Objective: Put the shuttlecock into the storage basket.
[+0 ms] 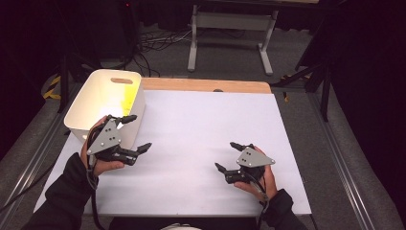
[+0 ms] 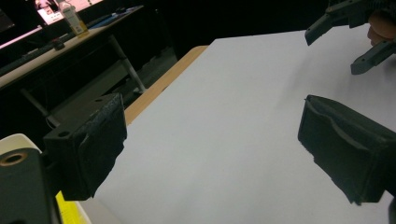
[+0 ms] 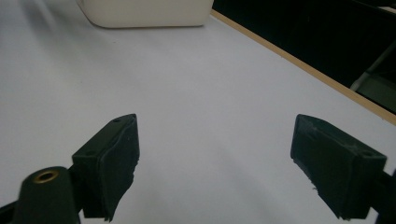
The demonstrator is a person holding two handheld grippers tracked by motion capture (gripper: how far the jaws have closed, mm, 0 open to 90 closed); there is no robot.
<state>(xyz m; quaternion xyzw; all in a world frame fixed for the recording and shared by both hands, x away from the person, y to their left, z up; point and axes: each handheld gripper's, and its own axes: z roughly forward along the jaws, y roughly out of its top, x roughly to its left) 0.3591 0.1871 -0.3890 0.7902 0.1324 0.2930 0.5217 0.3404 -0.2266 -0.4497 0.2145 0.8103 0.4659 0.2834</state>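
Two tools spread wide, both empty

Right tool (image 1: 233,156) hovers low over the white counter (image 1: 201,129), jaws far apart, gripping nothing; left tool (image 1: 135,132) likewise spread, just beside the white bin (image 1: 81,103) at the counter's far left corner.

Likely a lab, dark curtained surround, loose floor cables (image 1: 158,40), white-covered table (image 1: 210,134), metal-legged workbench (image 1: 232,21)

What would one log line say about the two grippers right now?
left gripper: open, beside white plastic bin | right gripper: open, over white table sheet | held: nothing
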